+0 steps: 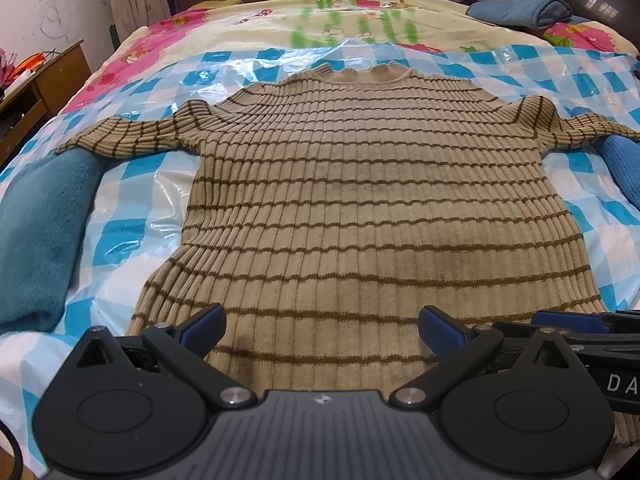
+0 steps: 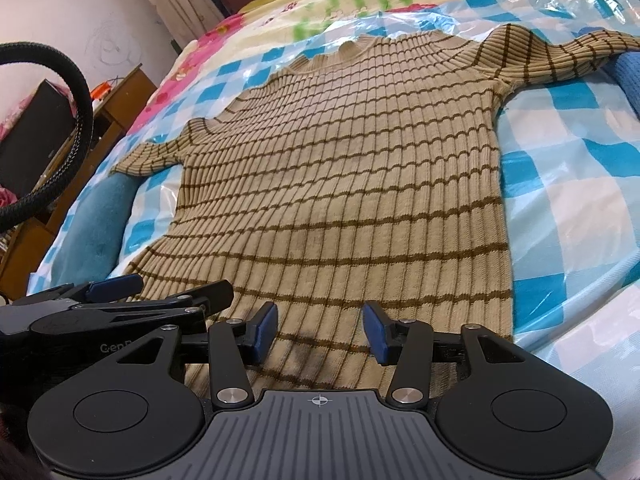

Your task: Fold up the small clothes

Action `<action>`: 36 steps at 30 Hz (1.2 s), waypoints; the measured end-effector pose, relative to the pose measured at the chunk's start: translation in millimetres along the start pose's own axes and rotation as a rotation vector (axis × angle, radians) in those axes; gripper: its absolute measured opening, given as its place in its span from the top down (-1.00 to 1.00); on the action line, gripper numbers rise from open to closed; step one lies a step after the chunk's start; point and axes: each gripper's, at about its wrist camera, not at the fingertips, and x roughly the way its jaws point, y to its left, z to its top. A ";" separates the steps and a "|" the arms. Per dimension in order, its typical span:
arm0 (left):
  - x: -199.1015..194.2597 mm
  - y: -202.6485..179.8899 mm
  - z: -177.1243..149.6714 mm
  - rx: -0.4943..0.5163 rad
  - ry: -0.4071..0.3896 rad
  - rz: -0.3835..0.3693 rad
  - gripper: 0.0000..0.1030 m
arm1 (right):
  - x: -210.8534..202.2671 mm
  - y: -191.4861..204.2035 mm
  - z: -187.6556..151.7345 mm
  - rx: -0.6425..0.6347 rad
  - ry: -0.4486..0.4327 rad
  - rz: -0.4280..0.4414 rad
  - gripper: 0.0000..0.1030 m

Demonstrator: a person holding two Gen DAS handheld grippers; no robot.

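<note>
Checked plastic sheet [image 1: 132, 236] | ribbed striped sweater [image 1: 360, 208] flat | left gripper [image 1: 322, 330], right gripper [image 2: 320, 330] agape, empty

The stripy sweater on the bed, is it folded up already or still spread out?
Spread out. The stripy sweater lies flat on the checked plastic sheet, both sleeves stretched out sideways, collar at the far end, hem near the cameras. No part is folded over.

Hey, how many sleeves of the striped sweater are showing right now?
2. Left sleeve spreads out over a teal cloth; right sleeve spreads out over a blue cloth. Neither is folded in yet.
</note>
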 end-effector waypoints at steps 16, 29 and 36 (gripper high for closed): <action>11.6 -44.4 58.4 0.103 -0.071 -0.070 -1.00 | -28.5 -62.7 58.0 0.121 -0.176 -0.064 0.05; 53.1 -130.4 117.7 0.222 -0.102 -0.176 -1.00 | -10.9 -192.4 126.6 0.421 -0.324 -0.071 -0.01; 68.7 -134.9 117.7 0.209 -0.075 -0.180 -1.00 | 20.0 -230.1 132.2 0.595 -0.408 -0.054 0.01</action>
